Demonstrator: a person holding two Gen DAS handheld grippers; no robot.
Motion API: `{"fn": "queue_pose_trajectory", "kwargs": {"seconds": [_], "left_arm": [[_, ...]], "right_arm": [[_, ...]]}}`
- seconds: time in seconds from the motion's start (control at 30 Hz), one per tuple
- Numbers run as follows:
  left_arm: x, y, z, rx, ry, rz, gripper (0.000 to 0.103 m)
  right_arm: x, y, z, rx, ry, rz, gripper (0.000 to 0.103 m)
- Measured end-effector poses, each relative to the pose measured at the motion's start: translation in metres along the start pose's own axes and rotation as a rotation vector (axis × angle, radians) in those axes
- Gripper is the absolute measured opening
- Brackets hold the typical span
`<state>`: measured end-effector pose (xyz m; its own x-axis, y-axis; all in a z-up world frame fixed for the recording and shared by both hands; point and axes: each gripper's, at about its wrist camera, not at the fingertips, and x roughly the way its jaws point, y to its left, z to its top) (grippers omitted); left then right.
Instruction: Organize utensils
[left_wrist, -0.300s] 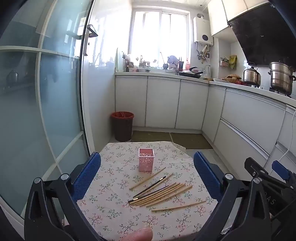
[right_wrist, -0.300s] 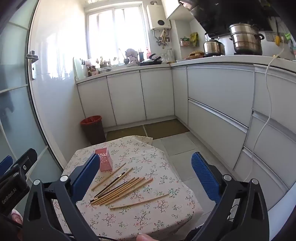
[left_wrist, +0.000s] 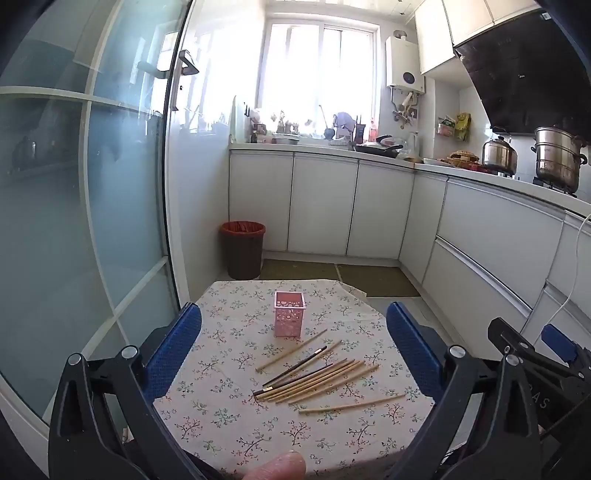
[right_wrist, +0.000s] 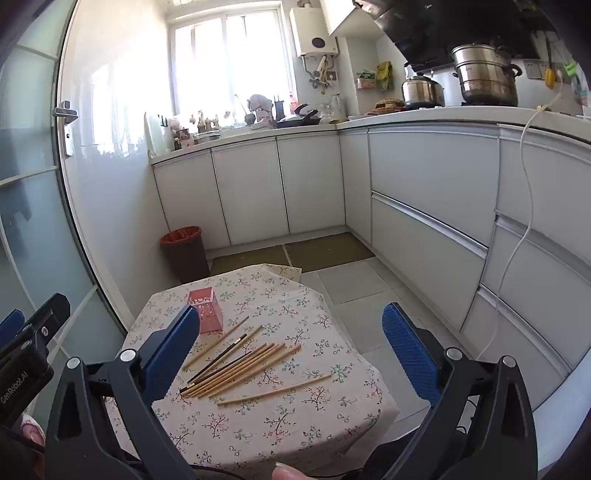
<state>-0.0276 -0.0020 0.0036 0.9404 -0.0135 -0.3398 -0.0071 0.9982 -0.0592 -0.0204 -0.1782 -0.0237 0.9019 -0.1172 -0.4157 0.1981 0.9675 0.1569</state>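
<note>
Several wooden chopsticks (left_wrist: 325, 380) and two dark ones (left_wrist: 295, 366) lie loose on a small table with a floral cloth (left_wrist: 229, 417). One chopstick (left_wrist: 351, 404) lies apart, nearest me. A pink perforated holder (left_wrist: 289, 319) stands upright just behind them and looks empty. My left gripper (left_wrist: 293, 347) hovers over the near part of the table, open, nothing between its blue pads (left_wrist: 173, 350). My right gripper (right_wrist: 291, 350) is likewise open and empty above the chopsticks (right_wrist: 240, 365); its left pad partly hides the holder (right_wrist: 207, 310). The lone chopstick (right_wrist: 275, 389) lies below the bundle.
A brown bin (left_wrist: 243, 249) stands on the floor beyond the table. A glass sliding door (left_wrist: 85, 221) runs along the left, white cabinets (left_wrist: 491, 243) along the back and right. Pots (left_wrist: 557, 158) sit on the stove. A fingertip (left_wrist: 277, 467) shows at the bottom edge.
</note>
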Motion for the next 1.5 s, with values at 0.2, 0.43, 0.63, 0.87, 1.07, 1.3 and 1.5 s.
{"fn": "queue_pose_trajectory", "kwargs": {"seconds": [0.2, 0.43, 0.63, 0.87, 1.07, 1.3, 1.5], "left_arm": [[0.001, -0.003, 0.000, 0.000, 0.018, -0.011, 0.096], [0.004, -0.007, -0.003, 0.012, 0.024, -0.010, 0.096], [0.011, -0.009, -0.004, 0.015, 0.044, -0.003, 0.096], [0.014, -0.012, -0.005, 0.025, 0.054, -0.007, 0.096], [0.016, -0.011, -0.006, 0.025, 0.061, -0.008, 0.096], [0.019, -0.011, -0.006, 0.020, 0.065, -0.002, 0.096], [0.019, -0.011, -0.008, 0.020, 0.067, 0.000, 0.096]], "right_arm": [[-0.003, -0.008, 0.002, 0.015, 0.015, -0.012, 0.096], [0.008, -0.014, -0.001, 0.040, 0.048, -0.015, 0.096], [0.013, -0.017, -0.004, 0.056, 0.073, -0.007, 0.096], [0.017, -0.019, -0.006, 0.064, 0.082, -0.010, 0.096], [0.019, -0.019, -0.007, 0.067, 0.092, -0.007, 0.096], [0.021, -0.020, -0.007, 0.069, 0.100, -0.002, 0.096], [0.021, -0.020, -0.008, 0.068, 0.104, 0.000, 0.096]]}}
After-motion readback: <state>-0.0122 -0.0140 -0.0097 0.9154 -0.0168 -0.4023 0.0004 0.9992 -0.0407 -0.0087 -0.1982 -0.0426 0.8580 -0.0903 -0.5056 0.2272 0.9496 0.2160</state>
